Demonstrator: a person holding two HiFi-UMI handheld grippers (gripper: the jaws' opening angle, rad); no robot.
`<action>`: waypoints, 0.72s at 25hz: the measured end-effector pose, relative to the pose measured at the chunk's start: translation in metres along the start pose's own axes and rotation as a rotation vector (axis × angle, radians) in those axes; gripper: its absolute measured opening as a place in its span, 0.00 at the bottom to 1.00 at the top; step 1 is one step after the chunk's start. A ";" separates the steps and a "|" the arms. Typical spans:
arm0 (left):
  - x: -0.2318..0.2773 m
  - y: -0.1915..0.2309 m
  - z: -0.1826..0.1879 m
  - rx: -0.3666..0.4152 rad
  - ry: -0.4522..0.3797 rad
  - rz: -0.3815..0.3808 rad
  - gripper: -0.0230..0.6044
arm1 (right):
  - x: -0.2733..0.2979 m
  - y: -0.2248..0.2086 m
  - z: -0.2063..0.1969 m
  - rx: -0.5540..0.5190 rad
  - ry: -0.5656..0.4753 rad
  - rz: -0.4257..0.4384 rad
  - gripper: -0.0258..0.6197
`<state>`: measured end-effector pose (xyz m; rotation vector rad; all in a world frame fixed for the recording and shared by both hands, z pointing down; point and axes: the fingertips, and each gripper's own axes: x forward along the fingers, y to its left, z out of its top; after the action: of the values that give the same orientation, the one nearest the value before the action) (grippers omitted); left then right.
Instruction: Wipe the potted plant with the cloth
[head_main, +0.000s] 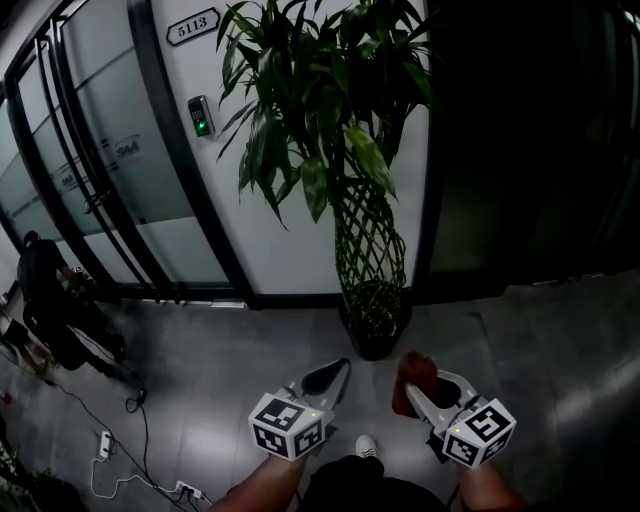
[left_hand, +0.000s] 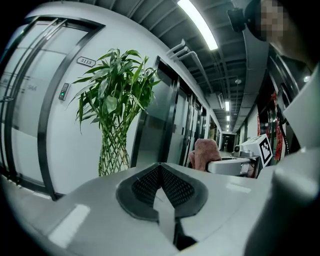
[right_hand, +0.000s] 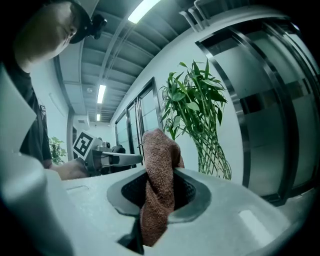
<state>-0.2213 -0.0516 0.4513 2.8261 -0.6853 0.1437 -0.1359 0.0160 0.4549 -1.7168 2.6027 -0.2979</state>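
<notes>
A potted plant with green leaves and a braided lattice stem stands in a dark pot on the floor against a white wall. It also shows in the left gripper view as the plant and in the right gripper view as the plant. My right gripper is shut on a reddish-brown cloth, seen from above as the cloth, just in front of the pot. My left gripper is shut with nothing in it, left of the pot.
A glass door with dark frames is left of the plant, with a keypad on the wall. Cables and a power strip lie on the grey floor at lower left. A dark bag sits by the door. A dark doorway is at the right.
</notes>
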 end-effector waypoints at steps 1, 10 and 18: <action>0.008 0.003 0.002 -0.003 -0.005 -0.005 0.06 | 0.005 -0.007 0.004 -0.008 0.000 0.002 0.15; 0.084 0.036 0.068 0.029 -0.095 -0.061 0.13 | 0.057 -0.071 0.067 -0.092 -0.058 0.001 0.15; 0.159 0.065 0.149 0.025 -0.162 -0.152 0.20 | 0.089 -0.126 0.112 -0.128 -0.114 -0.036 0.15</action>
<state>-0.1042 -0.2141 0.3436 2.9236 -0.5001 -0.1048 -0.0440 -0.1307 0.3744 -1.7627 2.5637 -0.0328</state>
